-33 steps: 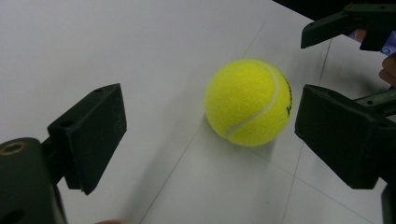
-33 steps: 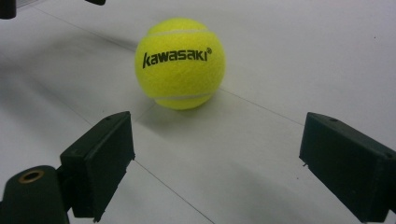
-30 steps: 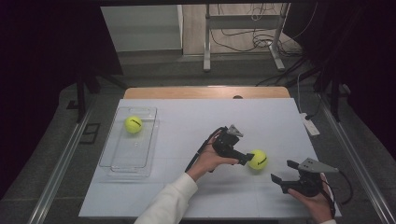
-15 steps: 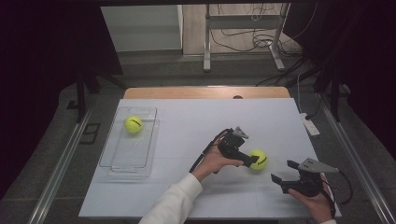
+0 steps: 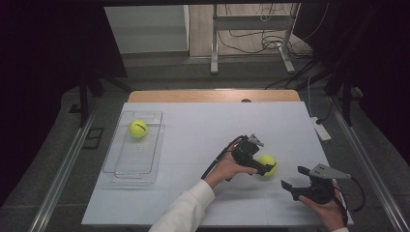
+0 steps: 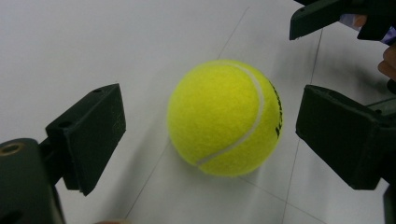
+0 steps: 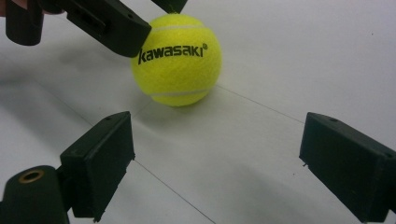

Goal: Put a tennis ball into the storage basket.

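A yellow tennis ball (image 5: 269, 163) marked "kawasaki" rests on the white table at the right centre. My left gripper (image 5: 261, 161) is open, one jaw on each side of the ball (image 6: 224, 116), with a gap between each jaw and the ball. In the left gripper view, that gripper (image 6: 210, 135) straddles the ball. My right gripper (image 5: 293, 177) is open near the front right edge, a short way from the ball, and holds nothing. Seen from the right gripper (image 7: 215, 163), the ball (image 7: 176, 58) lies ahead with the left gripper's jaw (image 7: 116, 28) beside it.
A clear plastic tray (image 5: 121, 164) lies at the table's left side with a second tennis ball (image 5: 138, 128) at its far end. A white power strip (image 5: 320, 128) sits by the right edge. Bare white table (image 5: 203, 130) spreads between tray and grippers.
My left gripper has slid right toward the ball, and its jaws now stand on either side of it. The right gripper and the ball have stayed put.
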Demonstrator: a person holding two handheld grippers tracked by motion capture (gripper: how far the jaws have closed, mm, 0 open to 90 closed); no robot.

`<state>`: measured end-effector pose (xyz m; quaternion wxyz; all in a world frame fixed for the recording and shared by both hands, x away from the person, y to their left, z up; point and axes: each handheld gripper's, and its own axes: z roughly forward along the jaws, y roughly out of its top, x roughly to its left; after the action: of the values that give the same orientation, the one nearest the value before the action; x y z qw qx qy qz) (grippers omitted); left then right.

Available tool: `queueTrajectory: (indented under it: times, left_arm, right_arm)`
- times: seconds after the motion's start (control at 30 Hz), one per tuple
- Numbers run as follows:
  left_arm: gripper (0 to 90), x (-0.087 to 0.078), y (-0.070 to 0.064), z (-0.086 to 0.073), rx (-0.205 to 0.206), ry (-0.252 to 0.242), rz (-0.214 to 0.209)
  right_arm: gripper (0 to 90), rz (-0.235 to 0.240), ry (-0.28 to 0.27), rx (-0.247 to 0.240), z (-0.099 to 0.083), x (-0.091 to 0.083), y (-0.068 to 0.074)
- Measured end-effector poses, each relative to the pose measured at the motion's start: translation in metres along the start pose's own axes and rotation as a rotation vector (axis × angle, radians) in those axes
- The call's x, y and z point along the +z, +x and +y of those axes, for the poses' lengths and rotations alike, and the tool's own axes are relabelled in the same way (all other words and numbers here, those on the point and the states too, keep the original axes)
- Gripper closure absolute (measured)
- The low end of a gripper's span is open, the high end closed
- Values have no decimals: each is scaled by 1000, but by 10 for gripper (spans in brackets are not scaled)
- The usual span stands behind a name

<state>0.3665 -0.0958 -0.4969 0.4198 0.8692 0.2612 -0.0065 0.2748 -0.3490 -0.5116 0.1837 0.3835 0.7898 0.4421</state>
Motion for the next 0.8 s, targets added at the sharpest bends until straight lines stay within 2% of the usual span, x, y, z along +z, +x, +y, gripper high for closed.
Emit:
queueTrajectory:
  times: [0.53, 0.67, 0.73, 0.8]
  left_arm:
    - [112, 22, 1, 0, -29, 33, -23]
    - [170, 24, -1, -1, -17, 43, -36]
    - [228, 24, -2, -1, -16, 43, -43]
    - [249, 24, -2, -1, -21, 40, -51]
  right_arm:
    - [100, -1, 3, 1, -1, 0, -1]
    - [100, -2, 4, 0, -1, 0, -1]
    - [100, -2, 4, 0, -1, 0, -1]
    - [100, -2, 3, 0, -1, -1, -1]
